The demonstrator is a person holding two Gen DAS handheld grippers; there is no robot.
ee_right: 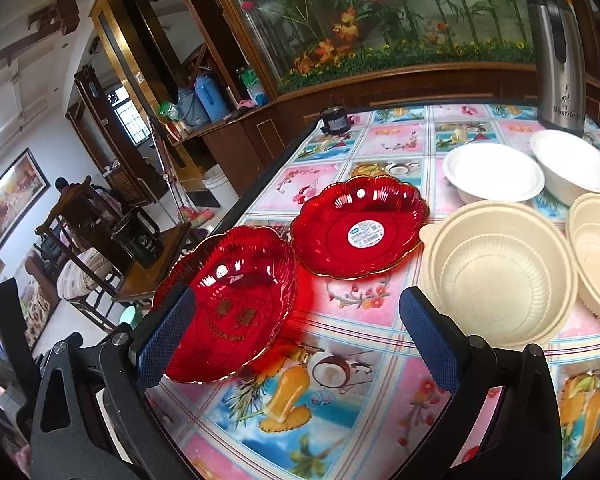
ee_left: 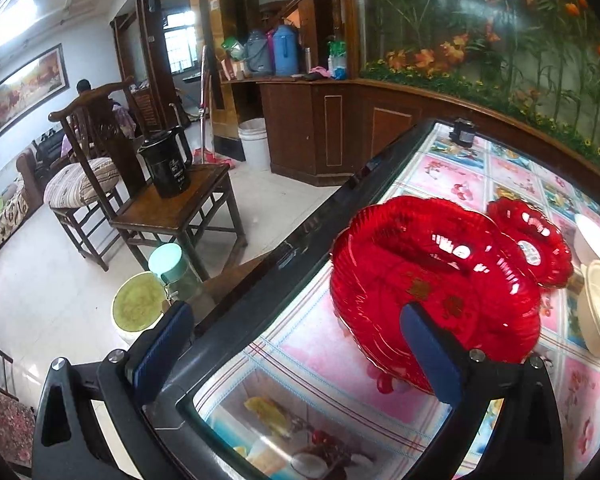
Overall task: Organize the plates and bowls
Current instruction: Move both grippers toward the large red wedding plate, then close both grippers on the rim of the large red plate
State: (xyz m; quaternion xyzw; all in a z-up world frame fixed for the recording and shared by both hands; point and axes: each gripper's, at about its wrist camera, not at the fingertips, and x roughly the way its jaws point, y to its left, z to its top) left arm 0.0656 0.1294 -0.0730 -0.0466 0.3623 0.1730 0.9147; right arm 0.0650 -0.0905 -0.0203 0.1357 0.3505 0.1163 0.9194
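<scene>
— The grippers? 
— Left gripper (ee_left: 296, 344) and right gripper (ee_right: 296, 336) both gape, holding nothing. 
— The dishes? 
— Near red plate (ee_right: 228, 304) at the table (ee_right: 340, 420) edge; second red plate (ee_right: 360, 228) beside the beige bowls (ee_right: 496, 280).

Each hand-held gripper (ee_right: 292, 336) shows black frames, silver screws, seemingly textured blue pads (ee_right: 168, 336).

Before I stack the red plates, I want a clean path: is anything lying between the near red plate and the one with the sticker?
Nothing visible does. The near red plate and the sticker plate sit side by side on the table, rims almost meeting. The beige bowl stands off to the right, clear of that path.
</scene>
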